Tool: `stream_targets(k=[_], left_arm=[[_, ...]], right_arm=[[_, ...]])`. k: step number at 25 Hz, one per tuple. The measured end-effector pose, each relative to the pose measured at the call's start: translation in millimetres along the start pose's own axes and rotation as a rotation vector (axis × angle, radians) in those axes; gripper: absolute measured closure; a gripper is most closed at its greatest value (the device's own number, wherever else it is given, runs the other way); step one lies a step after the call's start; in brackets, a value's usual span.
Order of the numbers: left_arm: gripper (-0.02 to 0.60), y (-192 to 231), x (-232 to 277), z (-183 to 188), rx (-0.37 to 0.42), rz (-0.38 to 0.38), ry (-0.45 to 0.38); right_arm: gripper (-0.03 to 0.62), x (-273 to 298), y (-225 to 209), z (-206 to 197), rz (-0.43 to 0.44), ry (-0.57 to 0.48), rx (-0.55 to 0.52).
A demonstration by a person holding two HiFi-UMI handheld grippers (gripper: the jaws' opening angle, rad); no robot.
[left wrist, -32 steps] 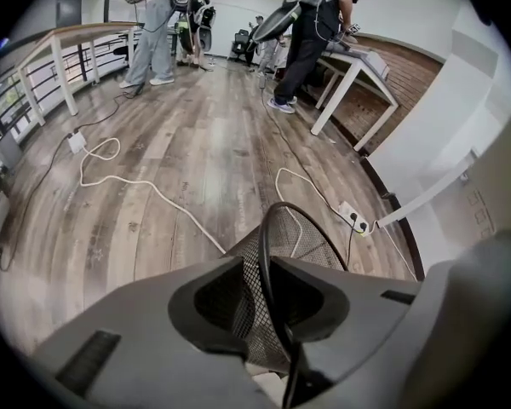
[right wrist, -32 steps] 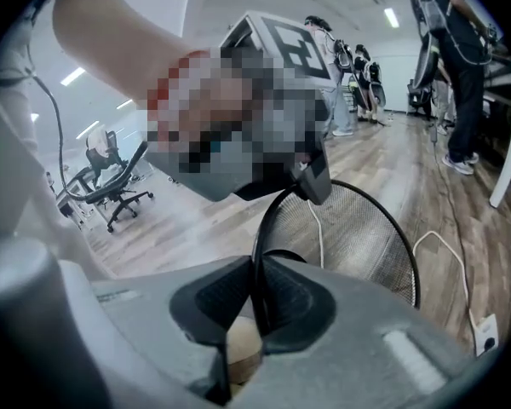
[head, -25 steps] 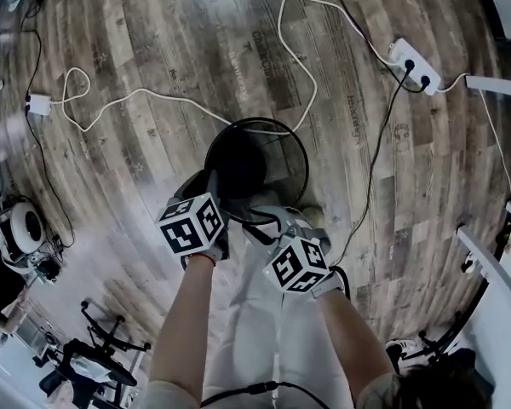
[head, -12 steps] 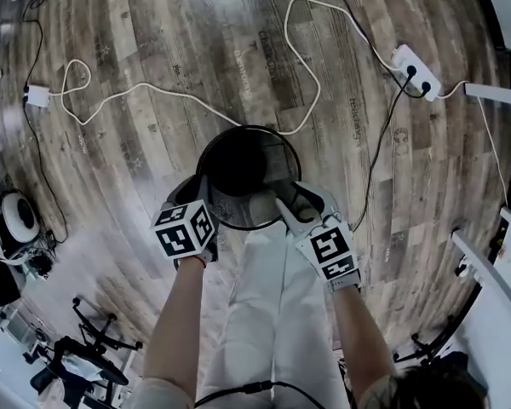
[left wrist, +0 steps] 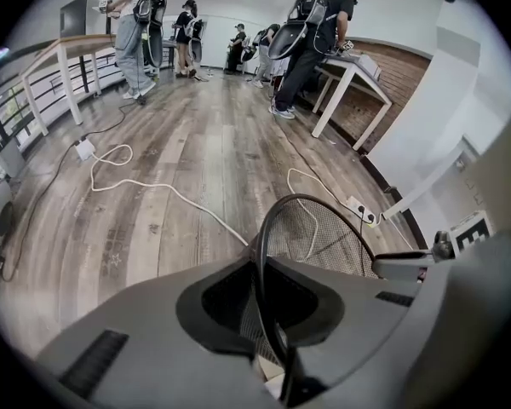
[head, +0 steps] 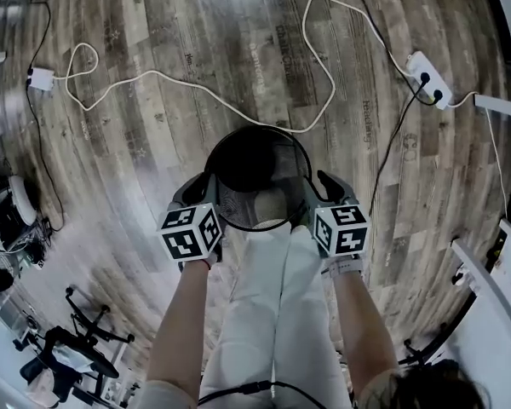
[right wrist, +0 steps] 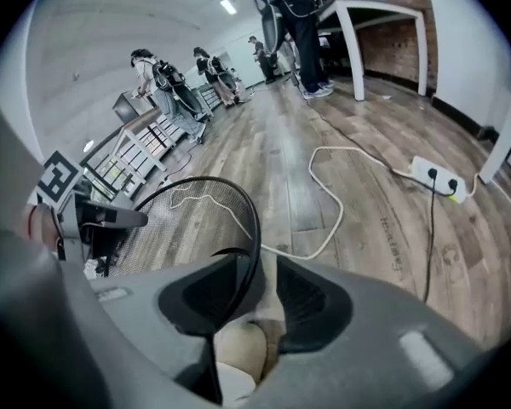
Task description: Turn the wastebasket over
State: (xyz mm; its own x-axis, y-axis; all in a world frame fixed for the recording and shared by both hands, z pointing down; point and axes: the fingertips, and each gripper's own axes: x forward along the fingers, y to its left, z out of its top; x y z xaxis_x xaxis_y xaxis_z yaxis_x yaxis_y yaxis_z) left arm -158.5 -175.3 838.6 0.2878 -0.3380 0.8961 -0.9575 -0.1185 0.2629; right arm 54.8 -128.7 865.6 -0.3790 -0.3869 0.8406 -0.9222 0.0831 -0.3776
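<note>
Left gripper has just closed on the wastebasket rim; right gripper, jaws just opened, straddles the opposite rim and should clamp before flipping

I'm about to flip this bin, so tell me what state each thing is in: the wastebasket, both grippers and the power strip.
wastebasket: upright, mouth up, not yet turned over.
left gripper: jaws have just been closing, now clamped on the wastebasket's rim.
right gripper: jaws have just been opening, now astride the rim, not pressing on it.
power strip: two plugs in.
</note>
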Motion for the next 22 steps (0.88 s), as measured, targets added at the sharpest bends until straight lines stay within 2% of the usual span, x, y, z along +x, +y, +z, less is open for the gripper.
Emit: stream_targets(k=[2,6,12,18,22], left_arm=[[0.545,1.3,0.0,-1.0,0.011,-0.007,-0.009],[0.545,3.6,-0.9,-3.8,0.021,-0.016,-0.021],[0.546,6.9,-4.0,-11.7,-0.014,-0.005,-0.028],[0.551,-0.5,-14.3,-16.8,-0.078,-0.015,-0.057],[0.551,-17.2,-27.0,-7.5,-0.088,-0.030,-0.082]], right_arm=[[0.455,9.6,2.8,-3.4,0.033,0.021,0.037],[0.518,22.8,10.3,-10.2,0.069,0.061,0.055],[0.571,25.8,11.0,-7.4,0.059,0.058,0.154],[0.579,10.0,9.8,12.2,0.039,0.030,0.069],[0.579,-14.3,6.5,23.3,0.026,0.008,0.058]])
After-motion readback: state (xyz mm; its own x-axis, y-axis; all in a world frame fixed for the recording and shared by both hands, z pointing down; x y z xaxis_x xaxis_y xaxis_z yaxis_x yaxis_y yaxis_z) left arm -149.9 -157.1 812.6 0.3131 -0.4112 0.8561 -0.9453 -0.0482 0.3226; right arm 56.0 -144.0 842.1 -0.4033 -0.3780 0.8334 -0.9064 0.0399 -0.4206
